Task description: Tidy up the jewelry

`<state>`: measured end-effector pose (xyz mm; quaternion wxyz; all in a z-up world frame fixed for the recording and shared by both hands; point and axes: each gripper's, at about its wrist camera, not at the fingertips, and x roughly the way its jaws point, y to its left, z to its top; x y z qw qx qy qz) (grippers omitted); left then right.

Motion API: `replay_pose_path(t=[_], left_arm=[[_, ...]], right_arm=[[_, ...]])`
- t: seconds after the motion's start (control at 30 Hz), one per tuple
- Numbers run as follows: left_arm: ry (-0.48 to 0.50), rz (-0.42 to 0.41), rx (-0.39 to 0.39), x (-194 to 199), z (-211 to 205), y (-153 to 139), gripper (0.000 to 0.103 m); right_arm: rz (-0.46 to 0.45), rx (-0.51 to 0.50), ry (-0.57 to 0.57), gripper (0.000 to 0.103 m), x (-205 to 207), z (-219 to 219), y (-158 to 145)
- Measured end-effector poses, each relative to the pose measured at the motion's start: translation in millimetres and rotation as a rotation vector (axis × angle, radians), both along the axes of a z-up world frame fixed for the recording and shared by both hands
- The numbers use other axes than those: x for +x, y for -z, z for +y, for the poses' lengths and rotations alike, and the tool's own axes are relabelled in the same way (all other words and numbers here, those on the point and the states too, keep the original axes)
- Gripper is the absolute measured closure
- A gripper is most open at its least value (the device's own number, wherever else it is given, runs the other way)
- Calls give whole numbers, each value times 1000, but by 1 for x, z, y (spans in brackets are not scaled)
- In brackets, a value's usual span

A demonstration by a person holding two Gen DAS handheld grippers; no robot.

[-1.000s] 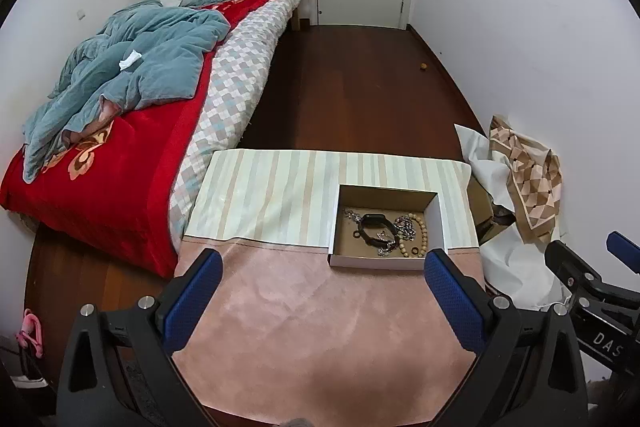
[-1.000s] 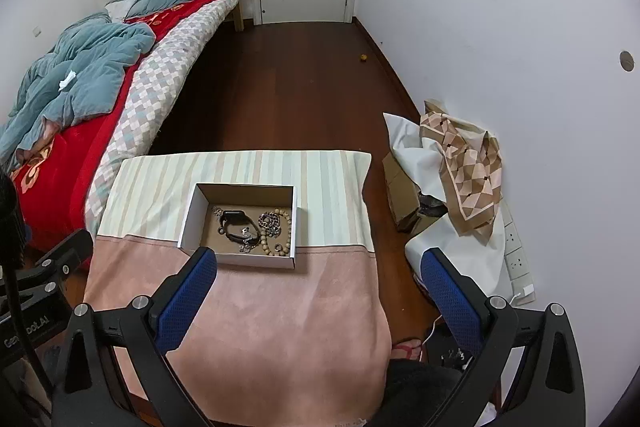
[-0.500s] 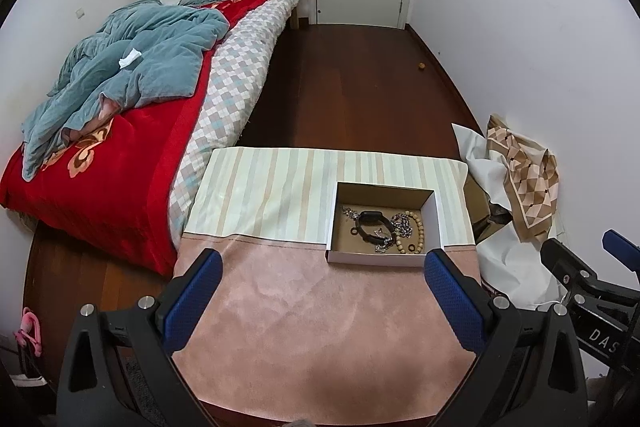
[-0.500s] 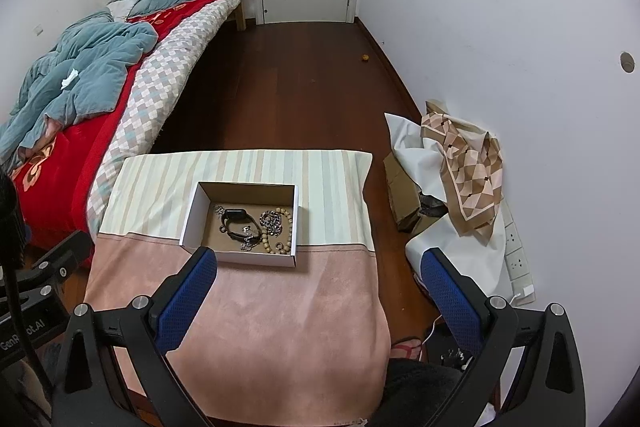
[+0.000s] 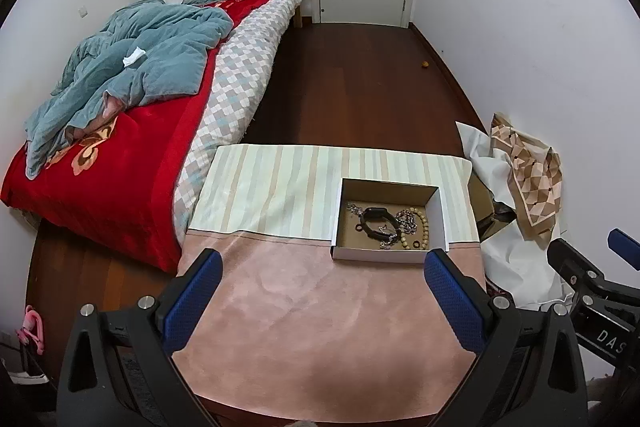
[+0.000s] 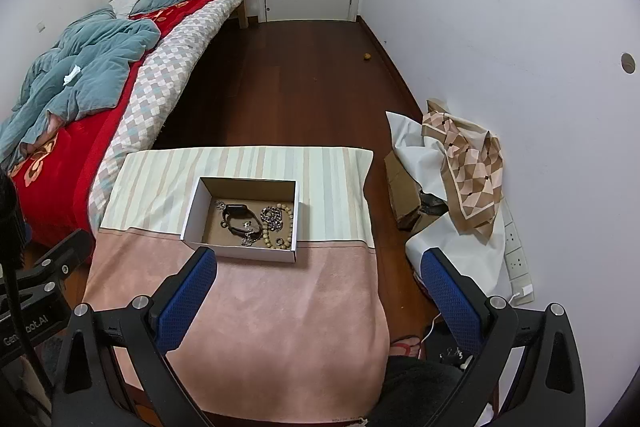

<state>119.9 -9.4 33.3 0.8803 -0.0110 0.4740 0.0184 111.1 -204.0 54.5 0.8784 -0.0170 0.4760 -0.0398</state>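
Both grippers, left (image 5: 322, 279) and right (image 6: 318, 277), I hold wide open and empty above the table's (image 5: 320, 327) near side. The jewelry (image 5: 390, 223) lies inside the box (image 5: 380, 254), beyond both, untouched.

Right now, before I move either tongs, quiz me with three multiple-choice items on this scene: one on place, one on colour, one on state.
1. The box sits:
A on the bed
B on the table, across the seam of the striped and pink cloths
C on the floor

2. The watch in it is:
A black
B red
C white

3. Both tongs, left tongs and right tongs, are:
A shut on beads
B shut, empty
C open, empty

Answers: B, the seam runs under the box's front; A, dark band and face; C, blue pads stand wide apart, holding nothing.
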Motion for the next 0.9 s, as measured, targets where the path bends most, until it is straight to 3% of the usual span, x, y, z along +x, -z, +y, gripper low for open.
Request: replay_pose_path(t=[0.37,0.9], left_arm=[[14,-29,39,-3,-1,-3,0],[10,-25,32,-5,-2,-3,0]], right_arm=[[-3,5,-1,0,-2,-1,-2],[5,-6,-15,0,-2,-1,-3]])
